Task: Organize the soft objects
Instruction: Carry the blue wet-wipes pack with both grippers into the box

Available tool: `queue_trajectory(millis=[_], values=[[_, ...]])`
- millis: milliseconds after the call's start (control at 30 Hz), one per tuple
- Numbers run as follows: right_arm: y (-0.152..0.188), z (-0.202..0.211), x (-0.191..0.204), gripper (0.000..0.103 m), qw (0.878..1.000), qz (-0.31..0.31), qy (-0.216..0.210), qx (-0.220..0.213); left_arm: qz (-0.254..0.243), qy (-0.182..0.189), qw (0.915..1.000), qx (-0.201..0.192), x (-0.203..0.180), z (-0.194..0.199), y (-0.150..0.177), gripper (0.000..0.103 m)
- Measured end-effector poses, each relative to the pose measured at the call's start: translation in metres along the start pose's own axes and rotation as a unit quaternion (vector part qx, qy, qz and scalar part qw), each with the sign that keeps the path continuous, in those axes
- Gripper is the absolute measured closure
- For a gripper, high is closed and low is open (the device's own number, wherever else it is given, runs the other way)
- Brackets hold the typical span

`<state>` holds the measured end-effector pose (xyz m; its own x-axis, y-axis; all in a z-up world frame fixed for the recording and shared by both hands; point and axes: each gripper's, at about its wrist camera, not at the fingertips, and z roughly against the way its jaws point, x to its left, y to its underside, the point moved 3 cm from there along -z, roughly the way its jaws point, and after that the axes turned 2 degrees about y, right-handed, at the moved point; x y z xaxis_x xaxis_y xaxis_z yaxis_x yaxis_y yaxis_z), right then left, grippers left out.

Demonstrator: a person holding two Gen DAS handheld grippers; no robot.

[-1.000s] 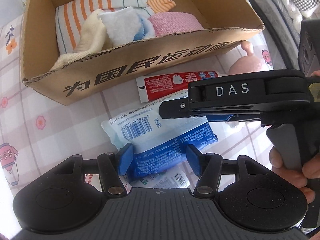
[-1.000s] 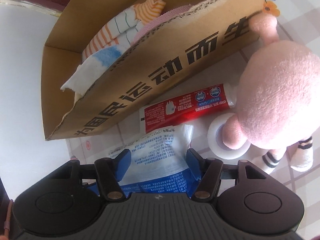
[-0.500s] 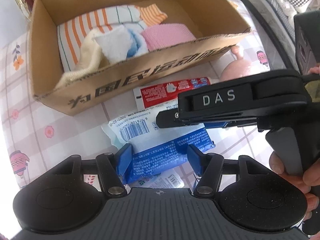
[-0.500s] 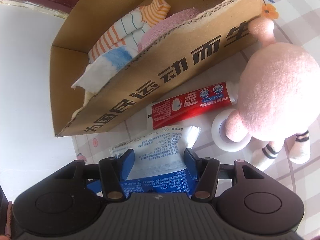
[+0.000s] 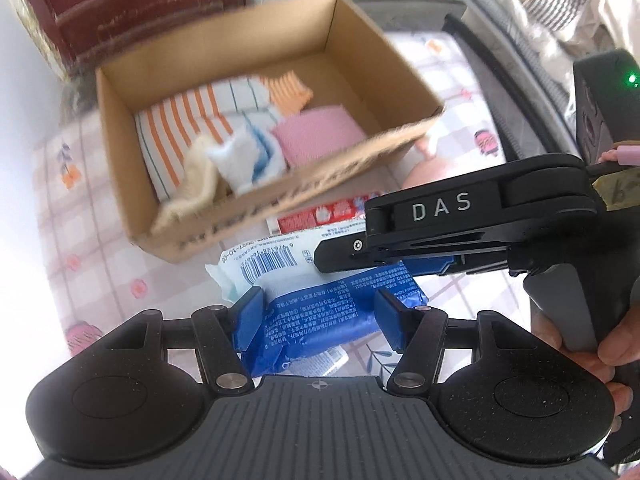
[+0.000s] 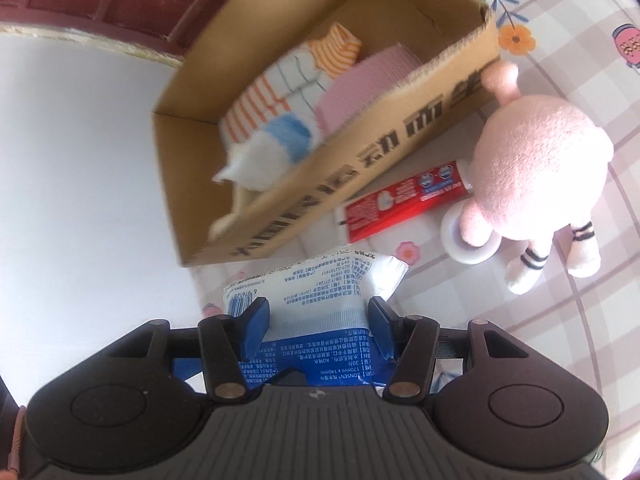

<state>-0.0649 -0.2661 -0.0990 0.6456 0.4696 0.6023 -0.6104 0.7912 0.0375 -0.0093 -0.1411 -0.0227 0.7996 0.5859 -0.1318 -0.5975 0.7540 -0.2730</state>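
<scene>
A: Item one, far left?
B: Tablecloth, checked, pink flower print. On it a cardboard box, open top, black printed characters on the near wall.

A: Box contents?
B: Orange-striped cloth at the left and back, a cream cloth draped over the near wall, a white-and-blue cloth in the middle, a pink cloth to the right. All soft goods, all inside.

A: In front of the box?
B: Blue-and-white wipes pack, barcode end toward the box, lifted off the cloth. Both tools have it. Left gripper: blue pads pressed on the pack's two sides, holding it. Right gripper: pads likewise closed against the same pack, at its blue end.

A: The right tool shows in the left view?
B: Yes, side on, black, lettered DAS, lying across the pack's upper edge, with the person's hand on its grip.

A: Further right?
B: Red toothpaste tube, flat on the tablecloth just in front of the box. Beyond it a white tape roll, with a pink plush doll resting partly on the roll, its ear touching the box corner.
</scene>
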Motion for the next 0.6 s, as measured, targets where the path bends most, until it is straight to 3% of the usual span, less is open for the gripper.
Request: queue_trajectory(millis=[300,433,600], values=[[-0.018,0.06,0.037,0.045,0.995,-0.042,-0.074,-0.044,-0.071,-0.019,0.9955,-0.06,-0.005,0.059,-0.068,0.044],[-0.046,0.078,0.048,0.045,0.989,-0.058,-0.103,-0.092,-0.123,-0.025,0.9891,-0.077,-0.01,0.046,-0.106,0.044],[-0.088,0.072,0.037,0.045,0.979,-0.098,-0.109,-0.139,-0.185,-0.012,0.9798,-0.075,-0.013,0.005,-0.147,0.044]])
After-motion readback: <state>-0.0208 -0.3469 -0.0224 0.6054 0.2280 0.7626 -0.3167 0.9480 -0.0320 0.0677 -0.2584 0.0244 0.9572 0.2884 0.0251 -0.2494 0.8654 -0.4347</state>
